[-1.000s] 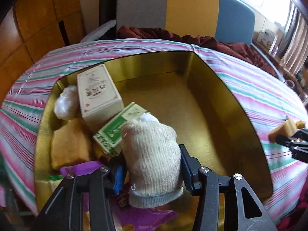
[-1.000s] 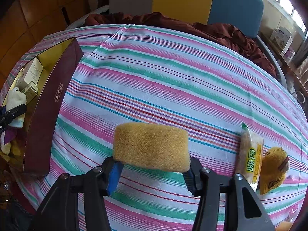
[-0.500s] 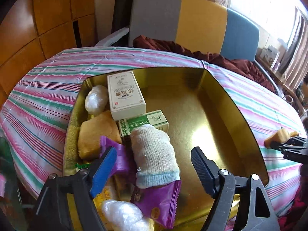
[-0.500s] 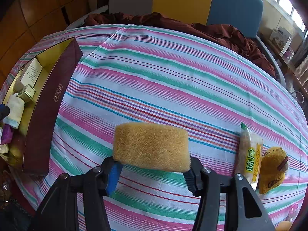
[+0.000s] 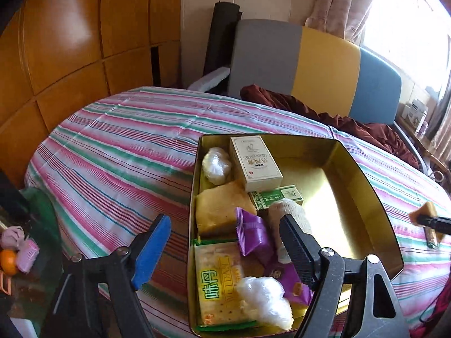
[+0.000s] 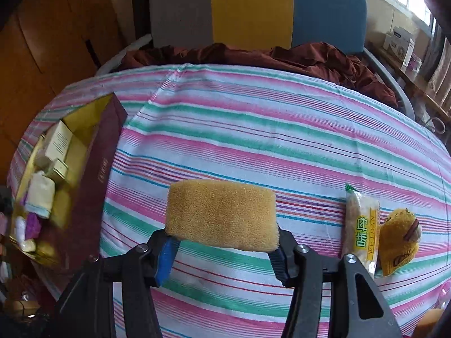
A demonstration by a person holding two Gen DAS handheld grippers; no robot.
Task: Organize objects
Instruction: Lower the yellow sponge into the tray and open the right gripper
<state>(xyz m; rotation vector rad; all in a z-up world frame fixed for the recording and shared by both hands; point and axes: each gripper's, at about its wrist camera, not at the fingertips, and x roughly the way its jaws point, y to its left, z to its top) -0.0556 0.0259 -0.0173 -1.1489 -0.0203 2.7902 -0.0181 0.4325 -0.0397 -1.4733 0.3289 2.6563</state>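
left gripper [image 5: 225,242] has its jaws spread wide with nothing in them, having just opened off the white sock roll [image 5: 287,214] lying in the gold box [image 5: 366,197], while the right gripper [image 6: 222,250] pinches a yellow sponge [image 6: 221,217] above the striped desk [image 6: 282,140].

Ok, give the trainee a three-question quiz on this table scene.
1. True or false: the right gripper grips a yellow sponge.
2. Where does the rolled white cloth lie? A) on the striped tablecloth B) in the gold tray C) between the left gripper's pads
3. Fill in: besides the held sponge, the tablecloth on the right carries a cracker packet and a yellow ____.

Key: 1 true; 2 B; 3 wrapped snack, beside the packet; its contents cannot be told.
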